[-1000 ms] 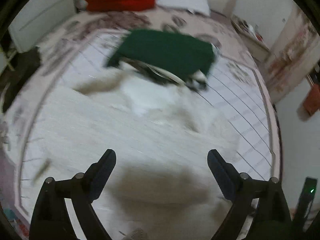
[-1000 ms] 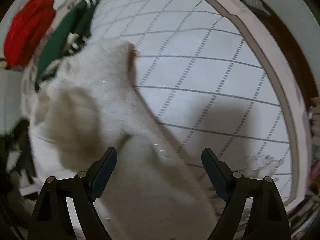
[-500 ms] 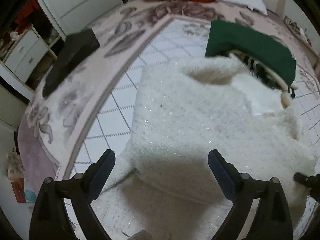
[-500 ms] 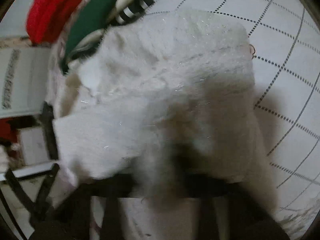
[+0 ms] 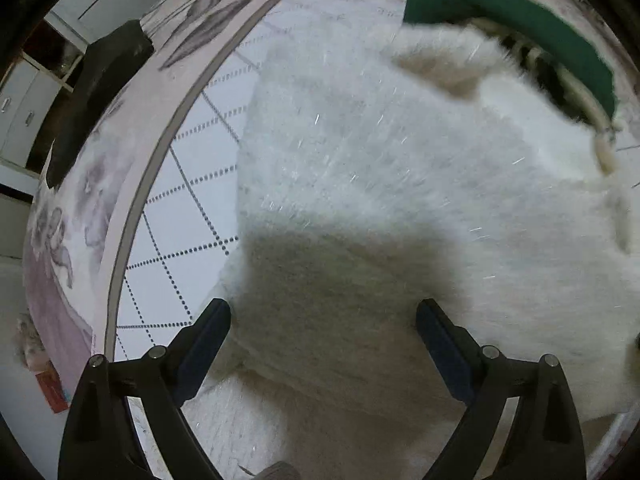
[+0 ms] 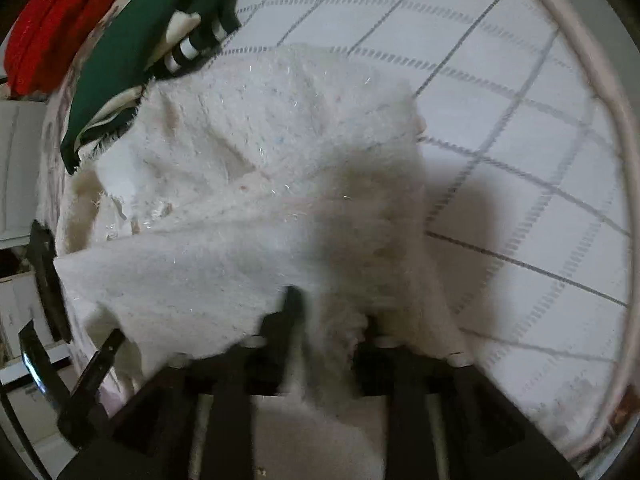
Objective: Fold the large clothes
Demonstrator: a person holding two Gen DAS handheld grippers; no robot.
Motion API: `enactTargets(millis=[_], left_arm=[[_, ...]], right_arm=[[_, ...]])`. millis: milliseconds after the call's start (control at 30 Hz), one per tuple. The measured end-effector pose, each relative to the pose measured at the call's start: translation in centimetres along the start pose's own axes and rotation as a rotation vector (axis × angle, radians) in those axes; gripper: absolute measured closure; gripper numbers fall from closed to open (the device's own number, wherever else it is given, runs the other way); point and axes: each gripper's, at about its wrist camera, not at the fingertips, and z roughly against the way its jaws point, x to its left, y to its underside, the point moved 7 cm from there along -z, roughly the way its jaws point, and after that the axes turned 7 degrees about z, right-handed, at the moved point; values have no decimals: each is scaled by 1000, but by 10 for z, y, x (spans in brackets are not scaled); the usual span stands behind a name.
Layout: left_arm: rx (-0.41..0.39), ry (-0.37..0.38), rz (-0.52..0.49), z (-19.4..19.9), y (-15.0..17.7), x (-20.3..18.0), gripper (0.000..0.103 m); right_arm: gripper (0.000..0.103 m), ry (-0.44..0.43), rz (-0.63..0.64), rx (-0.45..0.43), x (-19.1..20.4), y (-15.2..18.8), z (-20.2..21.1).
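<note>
**White sweater pinched on the rug**

The right gripper [image 6: 328, 320] clamped a fold of the fluffy white sweater [image 6: 256, 160] on the checked rug [image 6: 500, 80]. Only its view showed red fabric [image 6: 52, 28] at ten o'clock. The left gripper [image 5: 323, 322] gaped wide over the sweater [image 5: 380, 168]; a green garment [image 5: 500, 12] lay at one o'clock.

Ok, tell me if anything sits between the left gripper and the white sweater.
Nothing visible does. The left gripper is open right over the fuzzy white sweater, with fabric directly between its fingers. The green garment lies beyond the sweater's far edge, out of the way.
</note>
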Motion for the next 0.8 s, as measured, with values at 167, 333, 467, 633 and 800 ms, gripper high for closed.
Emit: enactTargets(millis=[167, 333, 467, 633, 800], left_arm=[[-135, -43, -64, 44, -26, -14, 8], [-131, -169, -129, 4, -60, -27, 8], [-120, -206, -131, -21, -78, -19, 8], [-113, -201, -129, -32, -82, -14, 6], [-122, -188, -135, -29, -80, -14, 6]], right_arm=[[54, -109, 49, -87, 46, -6, 54], [54, -325, 132, 0, 140, -48, 4], [60, -442, 155, 109, 187, -65, -49], [64, -402, 208, 178, 215, -72, -97], [86, -342, 306, 142, 231, -72, -108]])
